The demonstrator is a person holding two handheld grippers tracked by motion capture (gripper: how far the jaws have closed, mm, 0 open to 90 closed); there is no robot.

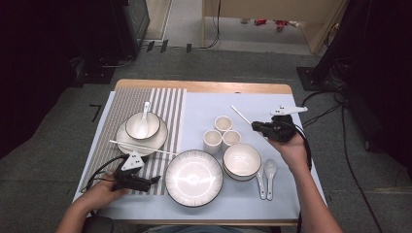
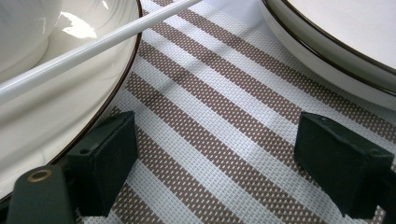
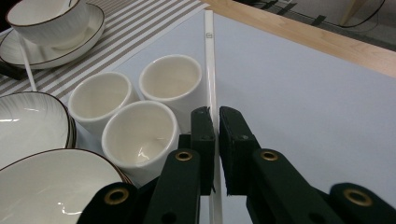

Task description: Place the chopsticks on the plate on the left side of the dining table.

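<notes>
High view: a table-setting scene, listed from largest item to smallest. The surface (image 1: 291, 194) carries a pale blue cloth and, on its left part, a striped placemat (image 1: 167, 104). On the placemat a setting is partly built: a plate (image 1: 127, 141) holds a bowl (image 1: 154, 127) with a soup spoon (image 1: 142, 127) in it, and one white chopstick (image 1: 145, 148) lies across the plate's near rim. On the cloth stand an empty ribbed plate (image 1: 194, 178), a second bowl (image 1: 241, 160), three cups (image 1: 222, 132) grouped together, and two spare spoons (image 1: 266, 177) just beside the bowl.

The right tongs (image 1: 260, 127) are clenched on a second white chopstick (image 1: 240, 115), gripped near its near end; its far end points away over the cloth, just beside the cups, as the right gripper view (image 3: 208, 60) confirms. The left tongs (image 1: 154, 180) stand released and empty, resting low on the placemat between the two plates; the left gripper view shows only striped weave between the jaws.

Judged progress: the first setting lacks only its second chopstick, which is in hand but not yet laid on the plate. The second plate, bowl, cups and spoons appear unarranged, so roughly half the work seems to remain.
</notes>
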